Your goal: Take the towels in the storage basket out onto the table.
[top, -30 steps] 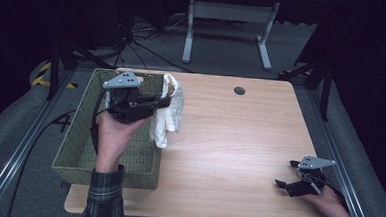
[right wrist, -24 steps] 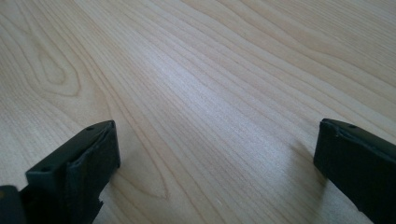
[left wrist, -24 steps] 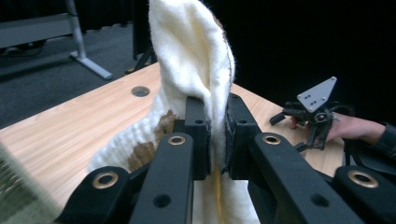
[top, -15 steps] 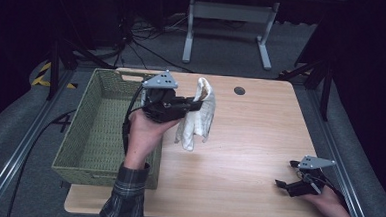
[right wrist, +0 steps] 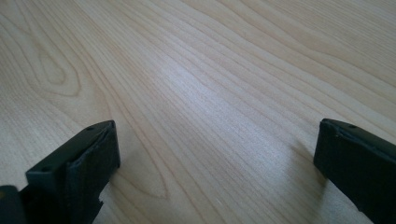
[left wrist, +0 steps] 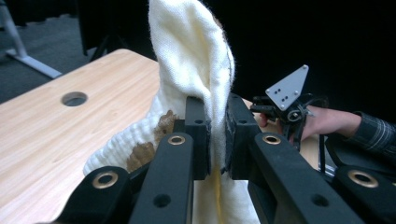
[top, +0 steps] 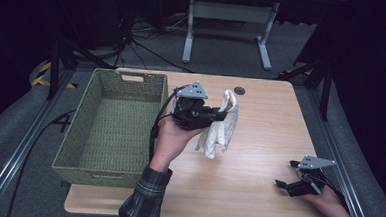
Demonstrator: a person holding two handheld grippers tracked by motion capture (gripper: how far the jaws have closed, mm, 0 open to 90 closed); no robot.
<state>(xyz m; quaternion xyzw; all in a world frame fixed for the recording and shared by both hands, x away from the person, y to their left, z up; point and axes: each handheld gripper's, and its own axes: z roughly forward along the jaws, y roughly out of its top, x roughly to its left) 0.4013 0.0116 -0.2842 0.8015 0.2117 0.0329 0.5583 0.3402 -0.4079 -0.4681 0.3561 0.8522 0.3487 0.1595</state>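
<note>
Towel: a cream terry towel [top: 221, 124] with brown stains hangs just right of the wicker basket [top: 111, 119], its lower end trailing down toward the surface [top: 258, 157]; whether it touches the wood cannot be told.
Left tongs: the left tongs [top: 222, 113] are clamped on a fold of the towel; in the left gripper view the pads [left wrist: 200, 135] pinch the cloth [left wrist: 191, 56] with a peak standing above them and the rest drooping below.
Why held so: gripping one fold high up lets the cloth hang free, which probably suits carrying it away from the basket and laying it out.
Basket: olive-green, rectangular, nothing visible inside, at the left part of the surface.
Right tongs: the right tongs [top: 283, 183] rest low, well to the right of the basket near the front edge, pads [right wrist: 86, 154] wide apart with bare wood between them.
Why placed so: likely parked clear until the towel comes down.
Step in hand: judged to be moving the towel out over open wood.
</note>
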